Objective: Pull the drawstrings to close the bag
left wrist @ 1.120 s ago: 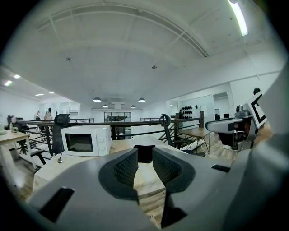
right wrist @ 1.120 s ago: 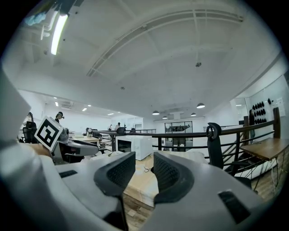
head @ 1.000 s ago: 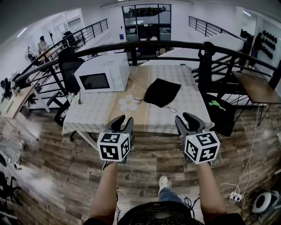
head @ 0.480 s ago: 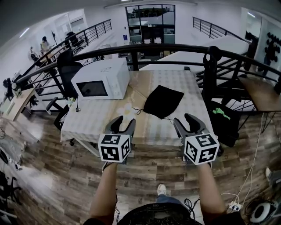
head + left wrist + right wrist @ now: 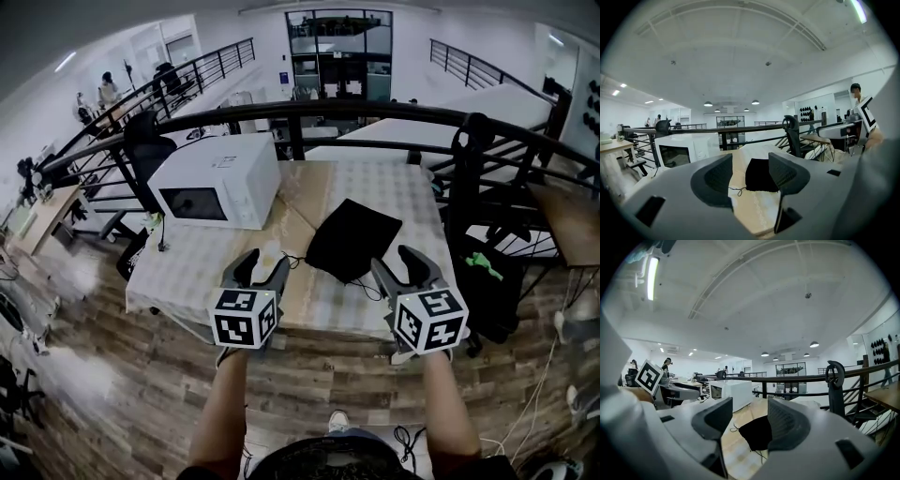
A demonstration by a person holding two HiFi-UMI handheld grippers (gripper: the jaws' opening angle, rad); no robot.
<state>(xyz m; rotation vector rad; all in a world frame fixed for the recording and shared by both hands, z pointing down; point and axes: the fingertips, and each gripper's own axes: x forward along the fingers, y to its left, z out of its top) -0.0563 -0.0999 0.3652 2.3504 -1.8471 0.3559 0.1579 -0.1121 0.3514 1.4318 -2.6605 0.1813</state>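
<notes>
A flat black drawstring bag lies on the table, right of the middle, with thin cords trailing from its near-left corner and near edge. Both grippers hang in the air short of the table's front edge. My left gripper and right gripper each have their jaws opening, with nothing between them. The left gripper view looks past the left gripper at the bag and one cord. In the right gripper view the bag lies ahead of the right gripper.
A white microwave stands on the table's left half. A black railing runs behind the table, with a black post at the right. An office chair stands far left. Wooden floor lies under me.
The table and bag have come closer in the head view as the person stepped forward. Both grippers' jaws have spread wider. The bag has not moved.
</notes>
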